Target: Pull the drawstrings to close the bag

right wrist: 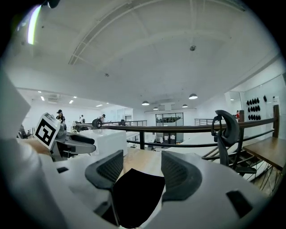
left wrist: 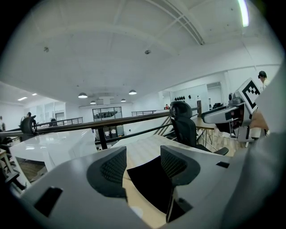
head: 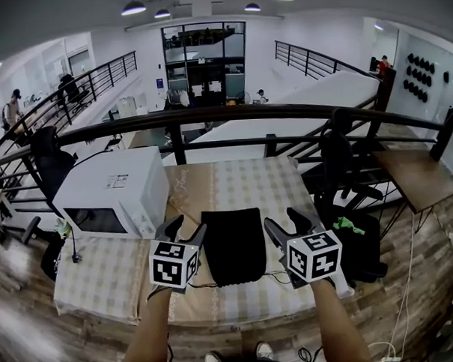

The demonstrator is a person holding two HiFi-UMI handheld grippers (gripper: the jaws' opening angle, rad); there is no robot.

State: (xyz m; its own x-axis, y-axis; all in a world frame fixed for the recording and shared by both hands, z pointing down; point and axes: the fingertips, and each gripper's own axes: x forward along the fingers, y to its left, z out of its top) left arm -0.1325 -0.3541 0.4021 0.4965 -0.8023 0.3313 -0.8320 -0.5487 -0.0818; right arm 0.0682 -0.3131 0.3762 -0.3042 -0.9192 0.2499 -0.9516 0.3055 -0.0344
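Nearby, a white microwave [head: 114,190] stands left of the black bag [head: 233,247]

bag [head: 233,245] mid table [head: 96,283], microwave [head: 114,193] to left, railing [head: 209,117] behind

Left gripper [head: 187,225] and right gripper [head: 283,217] side by side, fingers [left wrist: 114,167] apart.

The left gripper [left wrist: 143,162] has its jaws apart with nothing clamped. Through the gap, a black bag [left wrist: 152,183] lies flat on the pale table [left wrist: 143,142]. Beyond stand a dark office chair [left wrist: 183,127] and a railing [left wrist: 89,126] (the right gripper [left wrist: 219,115] hovers at the right edge).
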